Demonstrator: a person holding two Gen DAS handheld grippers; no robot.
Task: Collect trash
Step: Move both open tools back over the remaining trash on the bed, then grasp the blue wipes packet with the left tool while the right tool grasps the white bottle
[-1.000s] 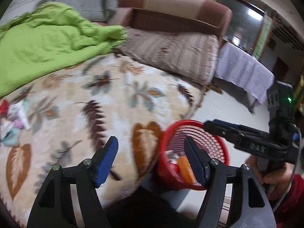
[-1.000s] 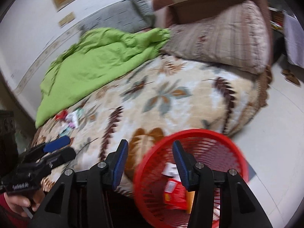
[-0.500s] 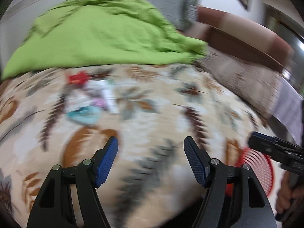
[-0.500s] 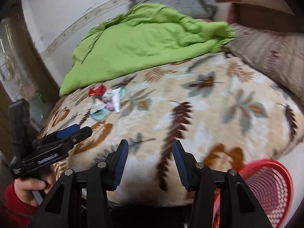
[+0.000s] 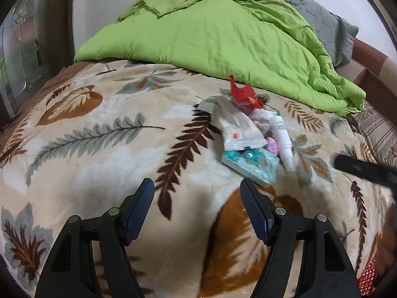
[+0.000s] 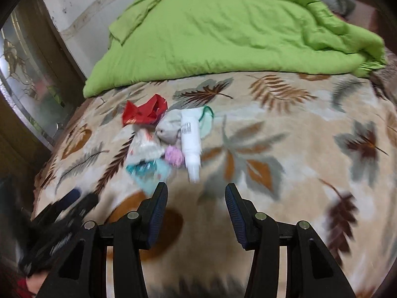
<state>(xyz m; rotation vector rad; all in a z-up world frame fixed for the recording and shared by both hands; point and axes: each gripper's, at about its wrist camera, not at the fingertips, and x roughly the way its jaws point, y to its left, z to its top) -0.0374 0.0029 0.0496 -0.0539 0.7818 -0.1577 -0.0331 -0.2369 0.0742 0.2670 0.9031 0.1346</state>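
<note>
Trash (image 5: 250, 134) lies ahead of both open, empty tools; only left view shows red basket (image 5: 367, 279).

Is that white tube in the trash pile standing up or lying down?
Lying down. The white tube rests flat on the leaf-print blanket, cap end toward the camera.

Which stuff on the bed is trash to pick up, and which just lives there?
Trash:
red wrapper
white packet
teal packet
white tube
pink ball

Just there:
green quilt
leaf blanket
grey pillow
</note>
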